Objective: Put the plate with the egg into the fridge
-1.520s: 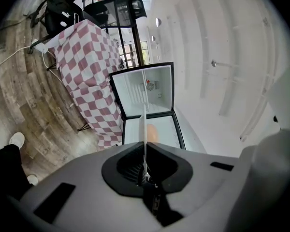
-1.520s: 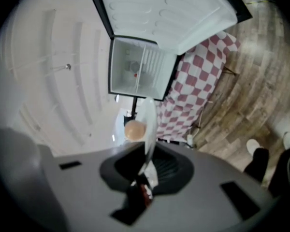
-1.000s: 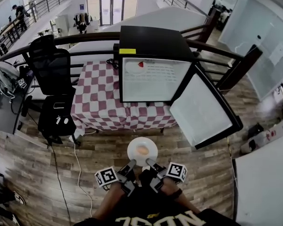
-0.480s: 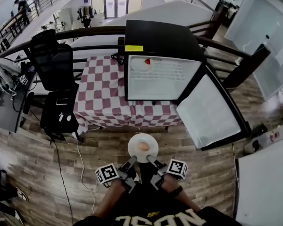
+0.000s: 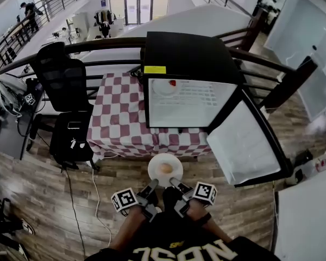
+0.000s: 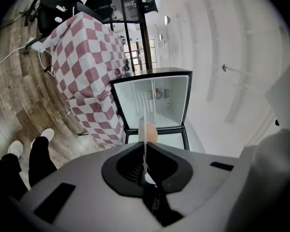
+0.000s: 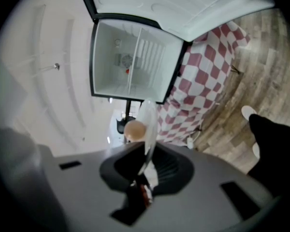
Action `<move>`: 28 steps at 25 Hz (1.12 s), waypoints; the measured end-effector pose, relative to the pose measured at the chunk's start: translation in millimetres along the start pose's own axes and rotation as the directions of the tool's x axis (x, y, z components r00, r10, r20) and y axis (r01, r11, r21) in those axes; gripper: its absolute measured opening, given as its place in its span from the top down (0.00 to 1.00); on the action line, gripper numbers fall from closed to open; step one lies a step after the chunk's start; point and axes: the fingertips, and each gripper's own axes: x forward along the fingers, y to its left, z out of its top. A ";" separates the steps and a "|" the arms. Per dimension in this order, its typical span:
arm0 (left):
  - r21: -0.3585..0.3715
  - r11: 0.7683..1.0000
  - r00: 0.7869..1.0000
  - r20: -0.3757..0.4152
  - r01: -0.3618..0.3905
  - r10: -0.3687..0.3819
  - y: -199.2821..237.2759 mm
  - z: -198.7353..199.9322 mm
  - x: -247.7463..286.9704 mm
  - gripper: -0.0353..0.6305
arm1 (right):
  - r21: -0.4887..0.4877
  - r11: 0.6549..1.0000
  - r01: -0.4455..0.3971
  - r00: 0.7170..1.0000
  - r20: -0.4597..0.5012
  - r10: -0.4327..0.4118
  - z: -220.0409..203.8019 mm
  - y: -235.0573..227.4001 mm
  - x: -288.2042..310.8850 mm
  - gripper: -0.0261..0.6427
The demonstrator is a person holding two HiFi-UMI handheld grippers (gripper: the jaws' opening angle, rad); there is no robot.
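Two grips: left claw [image 5: 151,187] and right claw [image 5: 174,186] each clamp the plate [image 5: 154,171] at its near rim so the egg [image 5: 164,168] rides level, over the floor [image 5: 98,181], seemingly short of the open fridge [image 5: 190,105].

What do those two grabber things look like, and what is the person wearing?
The left gripper and right gripper look alike: a grey body with a black hollow around two slim dark jaws. Each carries a white cube printed with black square markers. The person wears a black top with yellow lettering across it.
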 end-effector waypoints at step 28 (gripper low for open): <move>0.041 0.998 0.998 -0.001 -0.055 0.055 -20.2 85.5 130.9 0.90 | 0.063 0.994 -0.094 0.996 0.006 0.094 140.7 25.1 76.5 0.91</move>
